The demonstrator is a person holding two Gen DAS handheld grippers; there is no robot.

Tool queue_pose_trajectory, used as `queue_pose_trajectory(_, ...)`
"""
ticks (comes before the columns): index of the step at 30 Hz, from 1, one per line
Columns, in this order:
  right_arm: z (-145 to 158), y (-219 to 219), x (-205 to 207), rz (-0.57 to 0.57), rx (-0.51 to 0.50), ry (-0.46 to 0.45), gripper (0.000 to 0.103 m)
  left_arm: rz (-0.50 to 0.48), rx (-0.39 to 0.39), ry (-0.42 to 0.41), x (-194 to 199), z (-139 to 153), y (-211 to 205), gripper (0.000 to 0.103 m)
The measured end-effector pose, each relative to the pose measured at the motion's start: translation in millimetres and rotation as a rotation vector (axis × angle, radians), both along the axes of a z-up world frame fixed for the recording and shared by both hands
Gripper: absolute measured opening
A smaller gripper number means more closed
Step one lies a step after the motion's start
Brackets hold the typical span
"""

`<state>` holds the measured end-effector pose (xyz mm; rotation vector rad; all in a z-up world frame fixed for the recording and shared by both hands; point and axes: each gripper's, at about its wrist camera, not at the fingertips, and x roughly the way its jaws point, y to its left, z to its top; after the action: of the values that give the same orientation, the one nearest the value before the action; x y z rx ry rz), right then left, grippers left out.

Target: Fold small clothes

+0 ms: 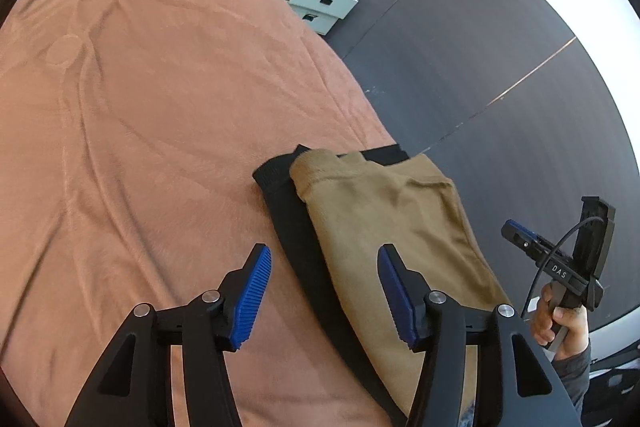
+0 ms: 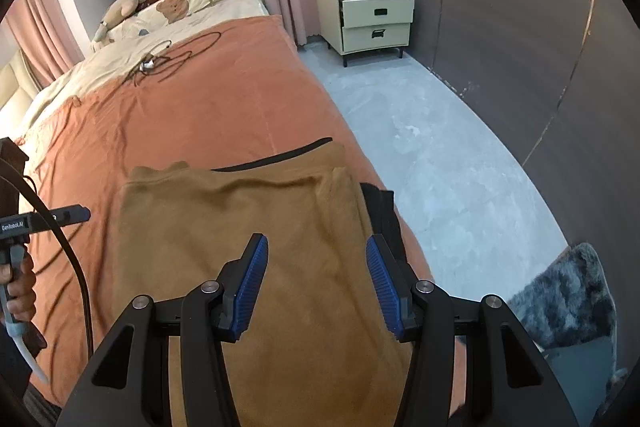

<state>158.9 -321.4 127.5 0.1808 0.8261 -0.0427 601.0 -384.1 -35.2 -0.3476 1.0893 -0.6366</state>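
Tan garment [image 2: 256,235] lies folded on a black garment [image 1: 280,211] at the bed [image 1: 140,147] edge, long axis 12-to-6 under right hand-held gripper [image 2: 316,267], nearer; left hand-held gripper [image 1: 324,275] straddles its left edge. Both half-open, empty.

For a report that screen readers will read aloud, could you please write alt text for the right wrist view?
A folded tan garment lies over a black garment on an orange blanket, with the right gripper open above it, nothing between its blue fingers. The left gripper shows at the left edge, a cream nightstand behind.
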Motion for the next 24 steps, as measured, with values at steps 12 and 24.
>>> queue_pose_trajectory(12, 50.6, 15.3, -60.7, -0.054, -0.069, -0.084, 0.103, -0.031, 0.074, -0.175, -82.6, 65.2, 12.7, 0.103)
queue_pose_trajectory(24, 69.9, 63.7, -119.5, -0.036, -0.088, -0.116, 0.103, 0.02, 0.076, -0.238, -161.3, 123.9, 61.5, 0.103)
